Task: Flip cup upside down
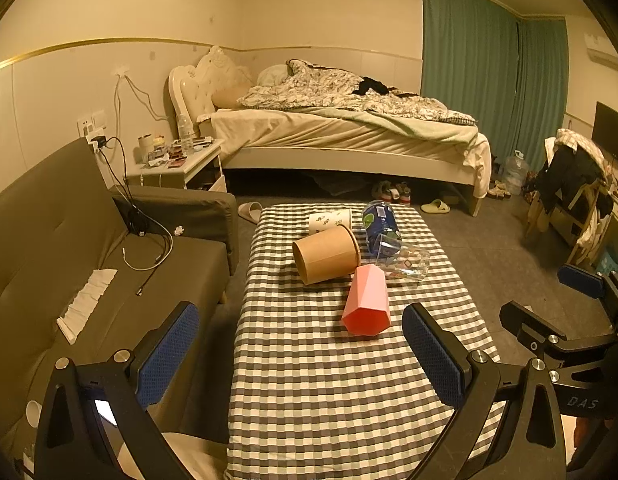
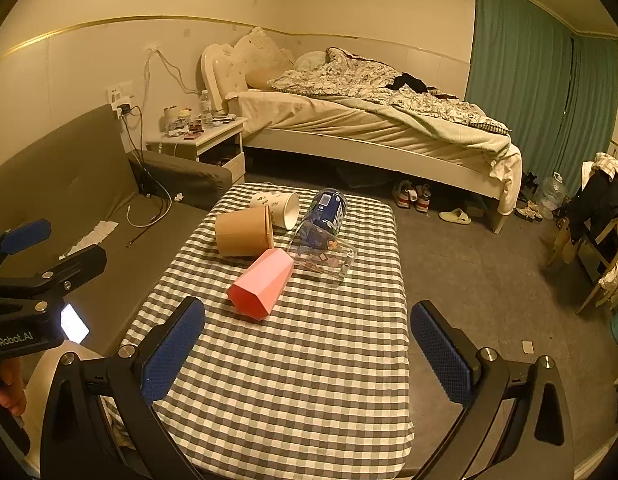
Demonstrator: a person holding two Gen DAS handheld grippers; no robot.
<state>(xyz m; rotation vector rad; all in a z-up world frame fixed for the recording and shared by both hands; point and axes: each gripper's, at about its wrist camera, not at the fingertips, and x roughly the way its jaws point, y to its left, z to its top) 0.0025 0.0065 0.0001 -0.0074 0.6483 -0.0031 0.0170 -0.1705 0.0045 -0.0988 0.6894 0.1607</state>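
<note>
Several cups lie on their sides on a checked table (image 1: 329, 380) (image 2: 301, 380): a pink faceted cup (image 1: 367, 300) (image 2: 263, 282), a brown paper cup (image 1: 325, 254) (image 2: 243, 230), a white patterned paper cup (image 1: 329, 220) (image 2: 279, 206), a blue printed cup (image 1: 379, 220) (image 2: 327, 210) and a clear glass (image 1: 405, 262) (image 2: 329, 258). My left gripper (image 1: 301, 356) is open and empty, above the table's near part, short of the pink cup. My right gripper (image 2: 309, 352) is open and empty, also short of the cups. The right gripper also shows in the left wrist view (image 1: 549, 304), the left gripper in the right wrist view (image 2: 53, 244).
A grey sofa (image 1: 89, 260) (image 2: 69, 200) with cables and a tissue stands left of the table. A bed (image 1: 349, 128) (image 2: 369, 120) and a cluttered nightstand (image 1: 177, 164) (image 2: 205, 140) are behind. Shoes lie on the floor; a chair with clothes (image 1: 573, 184) stands at right.
</note>
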